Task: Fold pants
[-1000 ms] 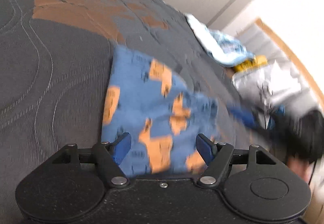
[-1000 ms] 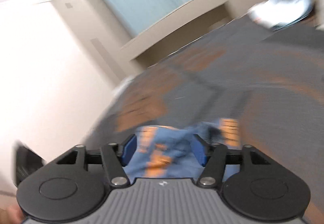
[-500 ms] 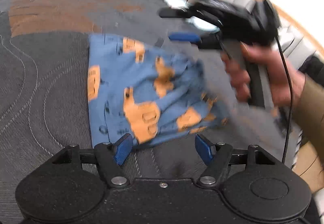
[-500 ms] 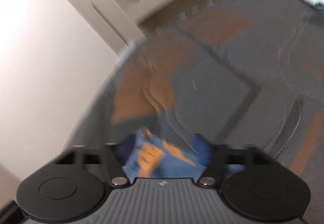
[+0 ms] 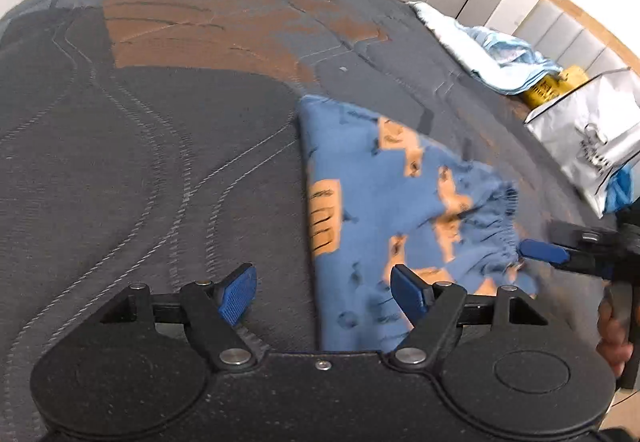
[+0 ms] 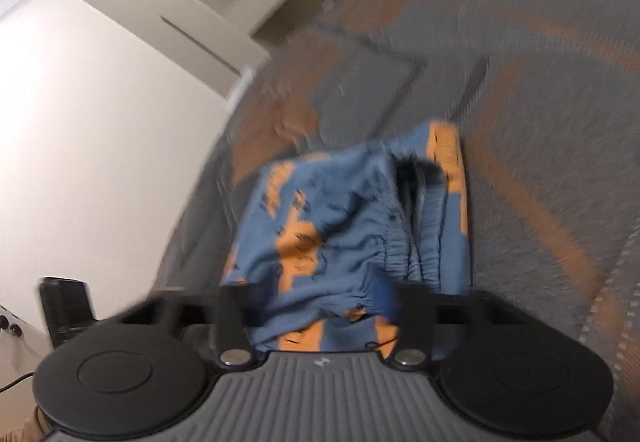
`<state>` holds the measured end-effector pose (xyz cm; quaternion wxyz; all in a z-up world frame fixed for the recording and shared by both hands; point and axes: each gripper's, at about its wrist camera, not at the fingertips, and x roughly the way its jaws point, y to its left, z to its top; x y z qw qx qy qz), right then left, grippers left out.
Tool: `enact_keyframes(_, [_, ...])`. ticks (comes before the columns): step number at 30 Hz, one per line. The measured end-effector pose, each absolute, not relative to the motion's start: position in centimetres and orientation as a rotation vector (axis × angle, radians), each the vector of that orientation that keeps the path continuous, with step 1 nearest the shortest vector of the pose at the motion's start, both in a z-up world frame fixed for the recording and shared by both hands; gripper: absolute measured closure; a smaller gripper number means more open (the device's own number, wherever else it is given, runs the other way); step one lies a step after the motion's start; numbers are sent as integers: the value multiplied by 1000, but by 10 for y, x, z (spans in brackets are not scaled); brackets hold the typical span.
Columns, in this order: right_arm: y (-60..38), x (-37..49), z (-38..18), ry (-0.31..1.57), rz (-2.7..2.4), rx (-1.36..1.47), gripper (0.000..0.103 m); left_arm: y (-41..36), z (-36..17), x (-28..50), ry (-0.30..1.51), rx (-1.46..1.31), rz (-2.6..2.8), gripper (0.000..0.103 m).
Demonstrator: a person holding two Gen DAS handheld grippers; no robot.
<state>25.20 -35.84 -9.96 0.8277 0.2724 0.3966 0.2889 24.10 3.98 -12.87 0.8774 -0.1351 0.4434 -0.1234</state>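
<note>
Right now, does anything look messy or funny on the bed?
Yes. The blue pants lie bunched, not flat: the waistband end by the right gripper is crumpled and gaping. The left gripper is open, holding nothing.

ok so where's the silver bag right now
In the left wrist view, the silver bag sits at the far right on the bed, beyond the blue pants, beside a yellow packet.
</note>
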Motion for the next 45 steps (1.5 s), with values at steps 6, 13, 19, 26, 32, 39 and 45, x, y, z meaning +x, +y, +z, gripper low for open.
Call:
enact_keyframes(6, [-332, 245, -72, 716, 504, 264, 10, 6, -128, 262, 906, -287, -277, 4])
enact_keyframes(13, [-294, 242, -108, 783, 390, -93, 7, -19, -153, 286, 956, -200, -244, 1])
enact_keyframes(19, [-310, 234, -126, 814, 392, -12, 4, -25, -158, 286, 947, -109, -261, 1])
enact_keyframes(26, [-362, 230, -115, 821, 475, 398, 4, -23, -156, 286, 948, -103, -279, 1])
enact_keyframes(32, [-384, 259, -129, 857, 502, 629, 5, 12, -155, 286, 936, -250, -360, 1])
enact_keyframes(39, [-397, 284, -148, 850, 561, 775, 8, 42, -164, 290, 924, -404, -462, 1])
enact_keyframes(45, [-400, 309, -159, 864, 618, 834, 9, 34, -171, 305, 934, -456, -514, 1])
